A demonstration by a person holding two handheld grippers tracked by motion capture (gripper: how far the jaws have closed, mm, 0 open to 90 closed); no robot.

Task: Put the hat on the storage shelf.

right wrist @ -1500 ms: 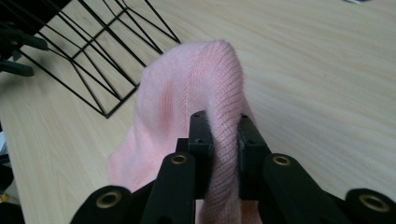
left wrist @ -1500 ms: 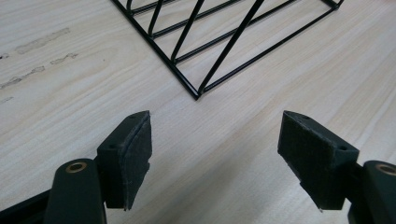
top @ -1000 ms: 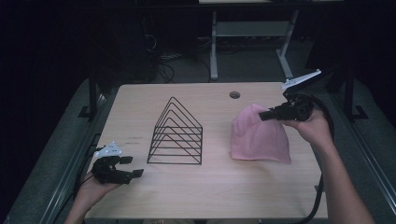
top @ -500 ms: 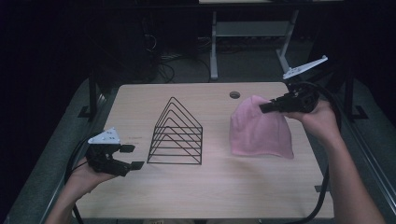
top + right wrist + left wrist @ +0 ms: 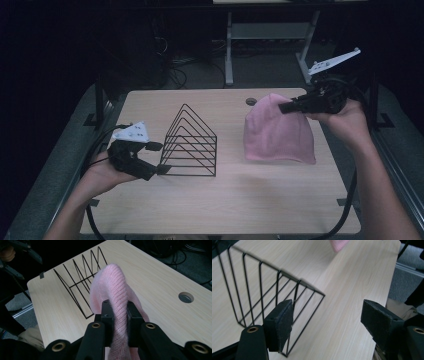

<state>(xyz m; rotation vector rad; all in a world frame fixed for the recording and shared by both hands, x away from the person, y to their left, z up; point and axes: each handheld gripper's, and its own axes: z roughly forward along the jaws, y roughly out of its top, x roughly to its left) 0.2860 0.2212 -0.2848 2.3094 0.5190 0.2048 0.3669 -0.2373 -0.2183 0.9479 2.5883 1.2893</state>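
A pink knit hat (image 5: 277,132) hangs from my right gripper (image 5: 283,107), which is shut on its top edge and holds it up over the right side of the table. In the right gripper view the ribbed pink hat (image 5: 117,292) is pinched between the two black pads. A black wire rack (image 5: 192,142) with triangular dividers stands at the table's middle. My left gripper (image 5: 157,157) hovers just left of the rack, open, nothing between its pads. The left gripper view has the wire rack (image 5: 269,295) beside the left pad (image 5: 280,323).
The wooden table (image 5: 225,200) has a round cable hole (image 5: 251,101) near its far edge. Metal frame legs (image 5: 229,45) and cables lie on the dark floor beyond. Grey floor runs along both table sides.
Both hands have risen. The left gripper lifted and moved right toward the rack. The right gripper raised the hat's top edge higher, so more of the hat hangs off the table.
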